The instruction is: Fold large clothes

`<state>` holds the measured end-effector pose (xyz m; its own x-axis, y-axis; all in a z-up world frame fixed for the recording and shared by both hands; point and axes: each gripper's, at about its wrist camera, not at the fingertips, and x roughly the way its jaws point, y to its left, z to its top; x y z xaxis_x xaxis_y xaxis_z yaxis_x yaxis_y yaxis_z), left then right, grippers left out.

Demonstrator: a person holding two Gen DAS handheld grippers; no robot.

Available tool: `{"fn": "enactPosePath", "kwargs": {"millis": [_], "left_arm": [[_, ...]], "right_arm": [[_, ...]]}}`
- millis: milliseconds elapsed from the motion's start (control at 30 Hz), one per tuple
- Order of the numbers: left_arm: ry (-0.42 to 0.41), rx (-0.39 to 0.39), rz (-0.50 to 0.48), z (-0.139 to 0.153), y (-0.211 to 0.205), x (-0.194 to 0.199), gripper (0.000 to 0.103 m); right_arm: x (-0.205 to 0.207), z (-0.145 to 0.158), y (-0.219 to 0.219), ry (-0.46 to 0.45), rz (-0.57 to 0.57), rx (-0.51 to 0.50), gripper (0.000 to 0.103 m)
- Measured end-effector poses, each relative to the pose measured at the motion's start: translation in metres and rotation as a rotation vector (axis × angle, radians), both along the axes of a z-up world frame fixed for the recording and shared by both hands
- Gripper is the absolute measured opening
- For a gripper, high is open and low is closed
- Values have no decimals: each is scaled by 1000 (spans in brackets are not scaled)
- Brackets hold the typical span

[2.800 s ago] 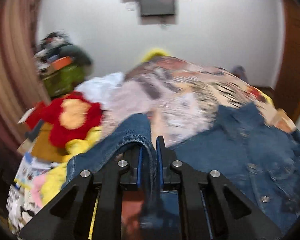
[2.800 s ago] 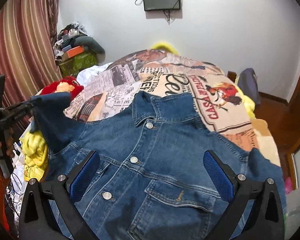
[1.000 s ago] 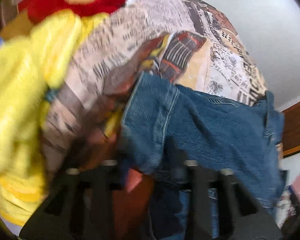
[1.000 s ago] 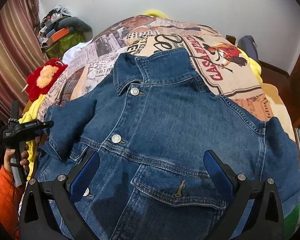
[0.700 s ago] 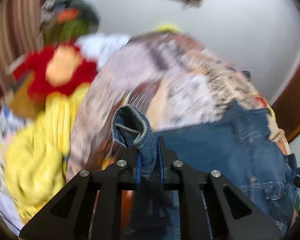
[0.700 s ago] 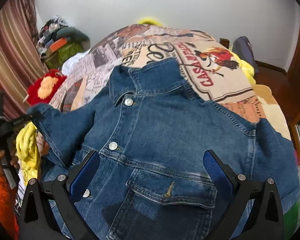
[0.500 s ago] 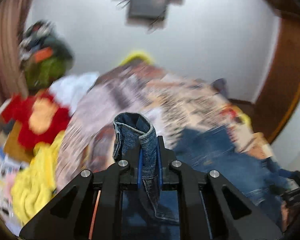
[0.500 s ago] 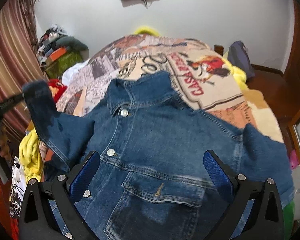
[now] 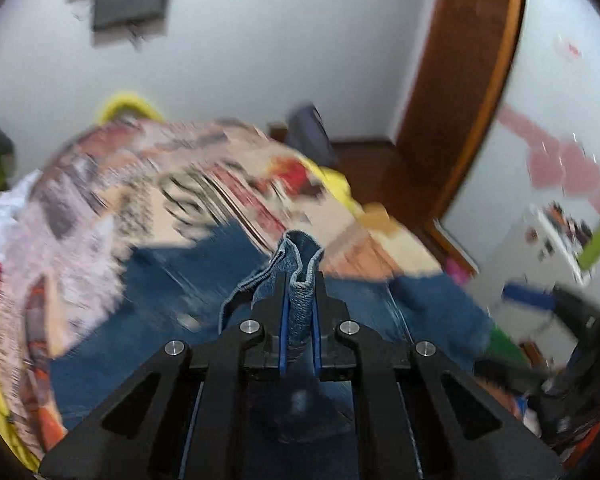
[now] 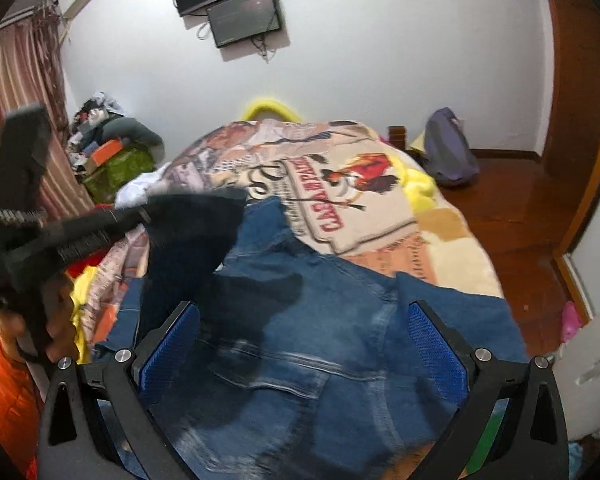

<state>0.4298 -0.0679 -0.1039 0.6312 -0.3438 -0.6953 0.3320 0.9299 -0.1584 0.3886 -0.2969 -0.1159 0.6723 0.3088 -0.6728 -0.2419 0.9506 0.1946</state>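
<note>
A blue denim jacket [image 10: 340, 320] lies front up on the bed; it also shows in the left wrist view [image 9: 180, 292]. My left gripper [image 9: 299, 300] is shut on the jacket's left sleeve cuff [image 9: 300, 264]. In the right wrist view the left gripper [image 10: 140, 216] holds that sleeve [image 10: 188, 240] raised above the jacket's body. My right gripper [image 10: 304, 344] is open and empty, low over the jacket's chest pocket [image 10: 276, 376].
A printed blanket [image 10: 340, 184] covers the bed. A red plush toy and yellow cloth [image 10: 78, 280] lie at the bed's left edge. A cluttered pile [image 10: 108, 148] stands by the curtain. A bag [image 10: 448, 152] sits on the wooden floor at right.
My left gripper has lifted the sleeve and swung it rightward over the jacket's body. My right gripper has stayed open over the lower front.
</note>
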Motion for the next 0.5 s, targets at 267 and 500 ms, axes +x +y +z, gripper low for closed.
{"fn": "enactPosePath", "kwargs": {"millis": [267, 500], "left_arm": [[249, 85, -187, -61, -47, -20, 22], [93, 91, -74, -19, -7, -43, 66]], "right_arm": [[3, -13, -32, 58, -71, -4, 103], [24, -20, -27, 119, -83, 100, 103]]}}
